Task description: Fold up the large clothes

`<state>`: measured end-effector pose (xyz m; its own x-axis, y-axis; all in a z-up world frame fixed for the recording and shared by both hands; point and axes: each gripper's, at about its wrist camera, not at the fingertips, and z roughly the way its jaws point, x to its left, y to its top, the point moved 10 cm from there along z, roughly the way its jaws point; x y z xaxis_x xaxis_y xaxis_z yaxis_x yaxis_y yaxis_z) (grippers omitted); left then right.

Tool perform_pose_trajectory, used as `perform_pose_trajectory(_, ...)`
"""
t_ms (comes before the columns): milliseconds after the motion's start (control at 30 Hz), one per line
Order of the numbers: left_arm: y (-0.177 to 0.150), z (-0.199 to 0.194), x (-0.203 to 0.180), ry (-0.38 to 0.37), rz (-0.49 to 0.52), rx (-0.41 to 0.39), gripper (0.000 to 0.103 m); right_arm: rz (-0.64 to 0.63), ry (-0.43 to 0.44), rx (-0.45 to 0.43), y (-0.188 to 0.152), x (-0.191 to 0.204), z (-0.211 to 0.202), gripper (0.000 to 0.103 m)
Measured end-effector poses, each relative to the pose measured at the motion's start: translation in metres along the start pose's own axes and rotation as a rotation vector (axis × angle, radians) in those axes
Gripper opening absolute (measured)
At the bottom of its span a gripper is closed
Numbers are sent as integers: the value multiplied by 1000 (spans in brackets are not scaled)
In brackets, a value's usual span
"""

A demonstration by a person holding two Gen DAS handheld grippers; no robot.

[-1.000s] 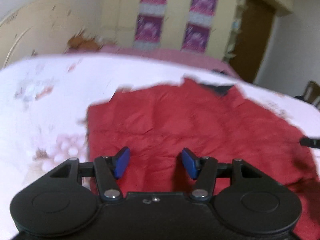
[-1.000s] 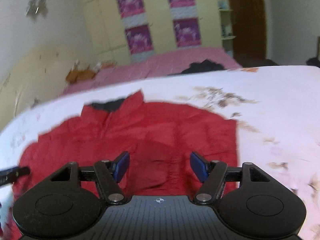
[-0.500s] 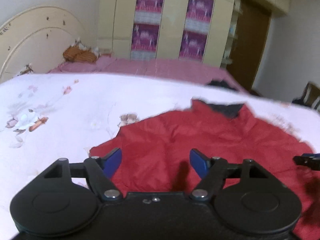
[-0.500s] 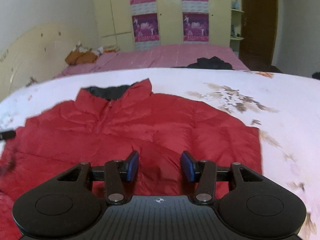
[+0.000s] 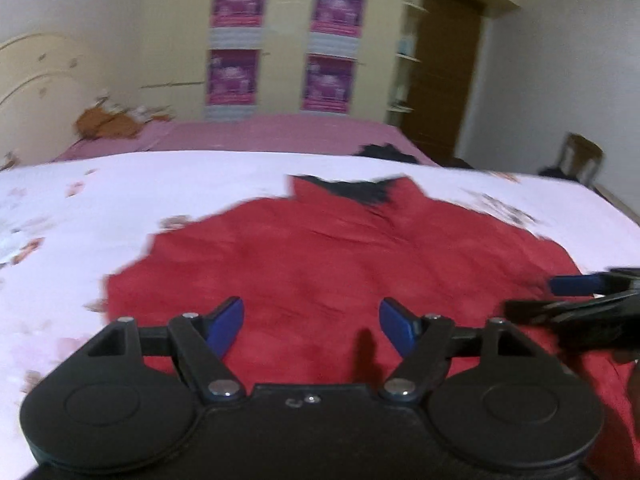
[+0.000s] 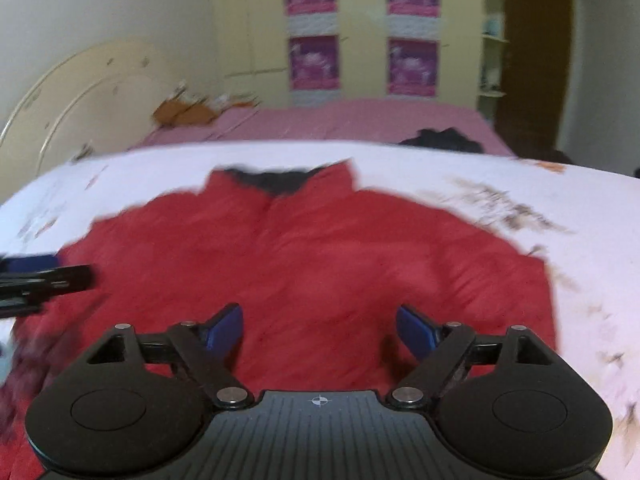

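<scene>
Fingers of the left gripper (image 5: 312, 326) stand apart with nothing between them, above the red jacket (image 5: 340, 264). The right gripper (image 6: 320, 332) is opening its jaws, also empty, over the same garment. The jacket lies spread flat on a white floral bedspread (image 6: 560, 192), dark-lined collar (image 6: 276, 180) toward the pink bed (image 6: 340, 120) beyond.

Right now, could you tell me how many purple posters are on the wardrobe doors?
4, in two columns: upper left, lower left, upper right, lower right. None seems hidden, though the picture is blurred.
</scene>
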<state>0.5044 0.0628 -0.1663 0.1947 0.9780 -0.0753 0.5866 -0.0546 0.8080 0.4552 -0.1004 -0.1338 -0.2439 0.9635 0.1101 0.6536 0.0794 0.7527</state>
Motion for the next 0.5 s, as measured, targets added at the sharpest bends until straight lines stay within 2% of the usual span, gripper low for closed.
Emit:
perform_pose_trajectory(67, -12, 5, -13, 5, 67, 31, 73, -39, -5, 30, -12, 9, 4, 72)
perform_pose_trajectory(100, -18, 7, -14, 15, 78, 43, 73, -47, -18, 39, -18, 9, 6, 72)
perform_pose_trajectory(167, -28, 5, -1, 54, 77, 49, 75, -16, -42, 44, -25, -7, 4, 72)
perform_pose_trajectory(233, -36, -1, 16, 91, 58, 51, 77, 30, -104, 43, -30, -33, -3, 68)
perform_pose_trajectory(300, -42, -6, 35, 114, 22, 62, 78, 90, -119, 61, -36, -56, -6, 42)
perform_pose_trajectory(367, -43, -10, 44, 110, -12, 66, 77, 114, -110, 74, -38, -63, -6, 38)
perform_pose_trajectory(433, -37, -13, 45, 116, -16, 68, 72, 118, -124, 77, -33, -61, -9, 38)
perform_pose_trajectory(500, -31, -20, 41, 108, -22, 46, 72, 138, -130, 26, -22, -58, -22, 38)
